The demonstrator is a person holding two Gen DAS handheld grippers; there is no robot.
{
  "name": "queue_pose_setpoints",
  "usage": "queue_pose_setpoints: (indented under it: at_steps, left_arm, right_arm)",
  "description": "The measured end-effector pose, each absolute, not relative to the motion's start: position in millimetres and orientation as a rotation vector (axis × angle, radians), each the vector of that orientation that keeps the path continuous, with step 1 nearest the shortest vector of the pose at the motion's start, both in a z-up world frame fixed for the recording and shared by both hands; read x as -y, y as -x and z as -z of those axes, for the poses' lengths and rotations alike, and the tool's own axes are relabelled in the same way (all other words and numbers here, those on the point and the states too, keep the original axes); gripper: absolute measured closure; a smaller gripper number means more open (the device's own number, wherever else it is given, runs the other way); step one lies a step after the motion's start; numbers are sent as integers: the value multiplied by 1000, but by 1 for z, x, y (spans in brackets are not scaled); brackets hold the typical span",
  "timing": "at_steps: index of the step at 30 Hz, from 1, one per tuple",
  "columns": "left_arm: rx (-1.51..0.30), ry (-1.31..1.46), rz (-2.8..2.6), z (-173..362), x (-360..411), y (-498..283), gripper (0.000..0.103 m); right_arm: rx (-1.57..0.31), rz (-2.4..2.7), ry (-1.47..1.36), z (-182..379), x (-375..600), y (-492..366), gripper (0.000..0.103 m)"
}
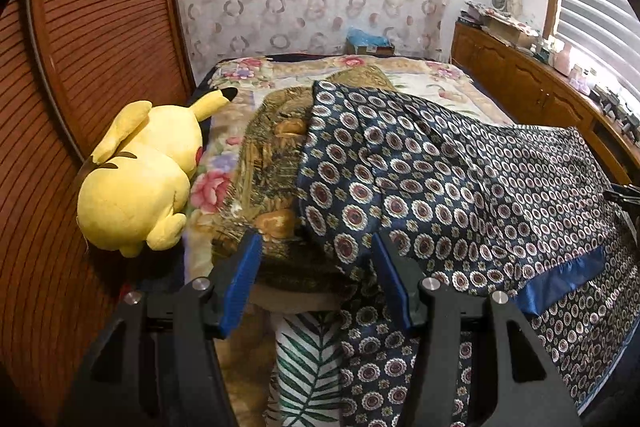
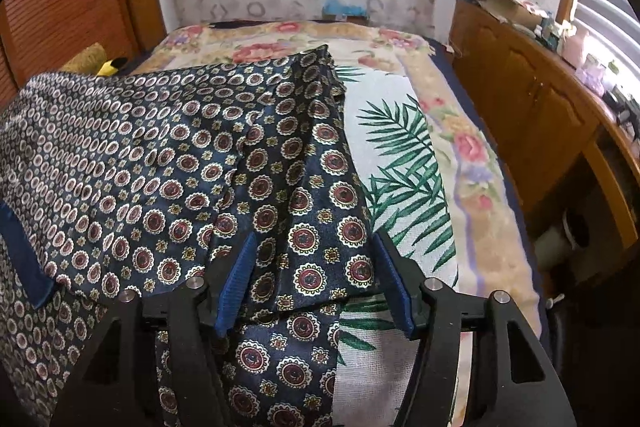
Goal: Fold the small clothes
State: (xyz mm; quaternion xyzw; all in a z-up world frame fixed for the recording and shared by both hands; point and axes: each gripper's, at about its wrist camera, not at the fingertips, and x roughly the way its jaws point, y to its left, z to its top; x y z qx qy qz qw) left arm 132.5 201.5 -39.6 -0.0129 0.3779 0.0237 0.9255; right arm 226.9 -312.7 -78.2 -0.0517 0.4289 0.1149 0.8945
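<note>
A navy garment (image 1: 460, 187) printed with round medallions lies folded over on the bed, a plain blue band (image 1: 560, 279) along one edge. My left gripper (image 1: 316, 241) is open at its left edge, over an olive-gold cloth (image 1: 272, 163). In the right wrist view the same navy garment (image 2: 180, 155) spreads to the left. My right gripper (image 2: 315, 237) is open, and the garment's right-hand fold lies loose between its blue pads (image 2: 236, 283), which do not press on it. A white palm-leaf cloth (image 2: 400, 155) lies under it.
A yellow plush toy (image 1: 140, 179) lies at the bed's left side against a slatted wooden door (image 1: 80, 47). The floral bed cover (image 2: 472, 147) runs back to a curtained wall. A wooden cabinet (image 2: 540, 115) with clutter on top lines the right side.
</note>
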Motion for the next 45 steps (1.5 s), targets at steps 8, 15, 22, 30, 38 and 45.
queue_pose_setpoints:
  at_steps: [8, 15, 22, 30, 38, 45]
  left_arm:
    - [-773, 71, -46, 40, -208, -149, 47]
    - [-802, 130, -13, 51, -211, -158, 95]
    - [-759, 75, 3, 37, -193, -139, 102]
    - [-741, 50, 18, 27, -183, -135, 102]
    - [-707, 71, 31, 19, -179, -128, 103]
    - [-647, 108, 67, 7, -174, -87, 103]
  right_arm:
    - [-890, -231, 105, 78, 313, -228, 37]
    - [-895, -220, 102, 79, 313, -230, 31]
    - [-887, -238, 124, 78, 310, -230, 37]
    - [-878, -347, 220, 67, 284, -222, 95]
    - [-747, -426, 123, 21, 280, -209, 100]
    - [-672, -433, 19, -12, 296, -194, 101]
